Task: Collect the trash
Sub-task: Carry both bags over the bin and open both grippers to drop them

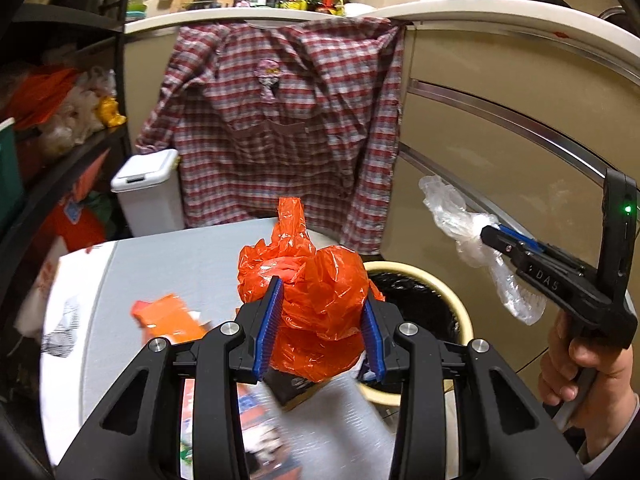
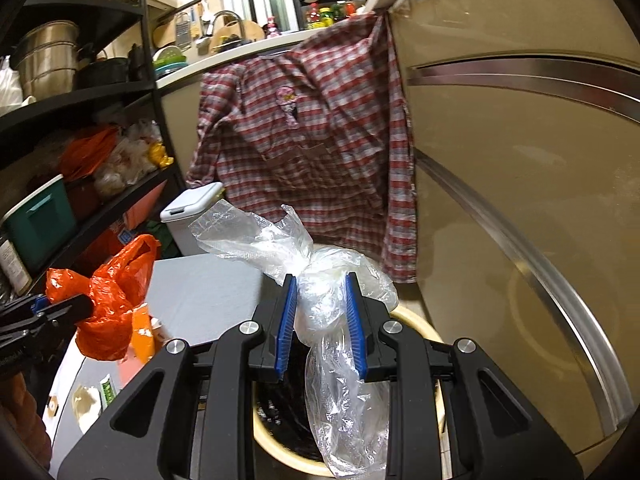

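My left gripper point(image 1: 322, 300) is shut on a crumpled orange plastic bag point(image 1: 312, 280) and holds it above the grey table, left of the bin. It also shows in the right wrist view point(image 2: 108, 300). My right gripper point(image 2: 322, 296) is shut on a knotted clear plastic bag point(image 2: 336, 320) and holds it over the round beige trash bin point(image 2: 424, 332) with a black liner. The bin also shows in the left wrist view point(image 1: 452, 300), with the right gripper point(image 1: 490, 236) and clear bag point(image 1: 452, 212) above its right side.
An orange wrapper point(image 1: 168, 320) and printed papers point(image 1: 256, 432) lie on the grey table point(image 1: 180, 264). A white lidded bin point(image 1: 148, 192) stands behind it. A plaid shirt point(image 1: 280, 120) hangs on beige cabinets point(image 1: 500, 120). Black shelves point(image 2: 80, 120) stand left.
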`<state>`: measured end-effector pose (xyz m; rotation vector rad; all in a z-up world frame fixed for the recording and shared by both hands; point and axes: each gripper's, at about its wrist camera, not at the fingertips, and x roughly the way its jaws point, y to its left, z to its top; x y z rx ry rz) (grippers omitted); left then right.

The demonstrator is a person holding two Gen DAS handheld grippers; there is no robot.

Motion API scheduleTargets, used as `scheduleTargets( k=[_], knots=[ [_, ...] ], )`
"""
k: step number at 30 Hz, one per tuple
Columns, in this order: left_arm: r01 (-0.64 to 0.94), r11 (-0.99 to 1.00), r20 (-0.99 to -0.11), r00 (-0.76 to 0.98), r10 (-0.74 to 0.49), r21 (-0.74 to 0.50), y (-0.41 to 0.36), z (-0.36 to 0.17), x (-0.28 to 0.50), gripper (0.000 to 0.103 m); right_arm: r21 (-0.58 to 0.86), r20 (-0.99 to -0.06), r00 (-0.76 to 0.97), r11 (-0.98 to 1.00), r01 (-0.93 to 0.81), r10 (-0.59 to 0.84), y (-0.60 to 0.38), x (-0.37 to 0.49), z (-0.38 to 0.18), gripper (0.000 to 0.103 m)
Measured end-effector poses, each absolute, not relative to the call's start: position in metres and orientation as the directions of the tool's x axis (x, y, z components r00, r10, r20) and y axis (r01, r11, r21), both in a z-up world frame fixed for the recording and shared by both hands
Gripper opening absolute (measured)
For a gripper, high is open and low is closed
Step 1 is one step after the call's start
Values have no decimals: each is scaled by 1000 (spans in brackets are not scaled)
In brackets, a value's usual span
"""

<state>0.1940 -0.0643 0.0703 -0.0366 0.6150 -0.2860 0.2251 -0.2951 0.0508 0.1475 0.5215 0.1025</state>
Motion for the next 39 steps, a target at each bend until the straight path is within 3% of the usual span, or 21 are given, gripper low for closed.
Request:
scheduleTargets(
  k=[13, 36, 39],
  knots=[
    [337, 928, -599, 714, -361, -159, -126, 52, 229, 37, 167, -522, 846, 986, -21, 107, -310, 241, 43, 25],
    [339, 927, -633, 685, -360, -160, -156, 40, 253, 38, 192, -528, 844, 981, 12, 93, -319, 248, 41, 28],
    [332, 931, -636, 687, -350, -154, -156, 40, 255, 45, 183, -532, 842, 983, 18, 84, -320, 250, 41, 31]
  ],
)
